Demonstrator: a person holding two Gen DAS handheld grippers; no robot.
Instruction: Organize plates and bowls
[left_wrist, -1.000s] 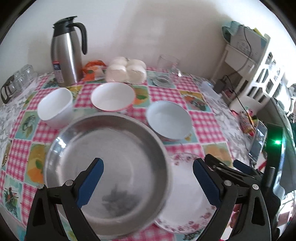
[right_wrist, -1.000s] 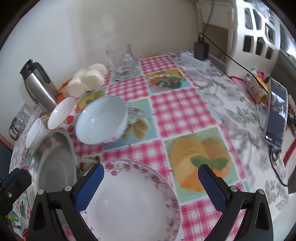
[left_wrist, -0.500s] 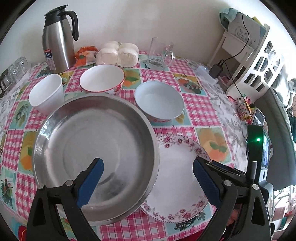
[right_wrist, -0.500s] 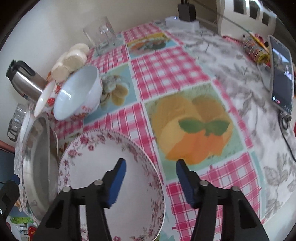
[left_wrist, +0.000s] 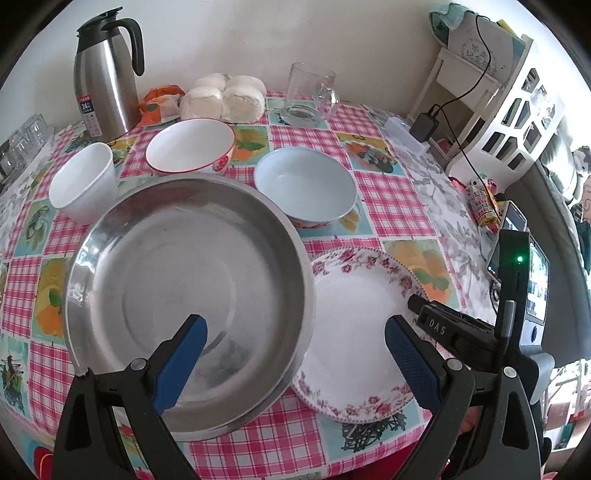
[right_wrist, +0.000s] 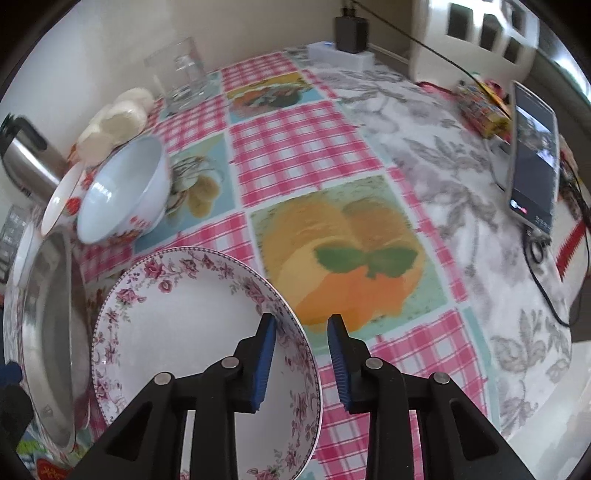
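Observation:
A floral-rimmed plate (left_wrist: 354, 332) lies at the table's near edge, its left side tucked under a large steel basin (left_wrist: 184, 280). My right gripper (right_wrist: 301, 347) straddles the plate's (right_wrist: 184, 332) right rim. One pad is over the plate's inside, the other outside it, and the jaws are closing with a gap still showing. My left gripper (left_wrist: 295, 325) hangs wide open above the basin and plate, holding nothing. Behind them stand a pale blue bowl (left_wrist: 306, 184), a red-rimmed bowl (left_wrist: 190, 146) and a white cup-shaped bowl (left_wrist: 81, 181).
At the back stand a steel thermos (left_wrist: 103, 74), wrapped buns (left_wrist: 225, 98) and a glass mug (left_wrist: 310, 92). A phone (right_wrist: 533, 162) with a cable lies at the right edge, near a white shelf unit (left_wrist: 517, 103). The checked tablecloth (right_wrist: 295, 140) is bare right of the plate.
My right gripper has sunk toward the plate and its jaws have narrowed from wide open to either side of the plate's rim. The left gripper stays open and has tilted slightly.

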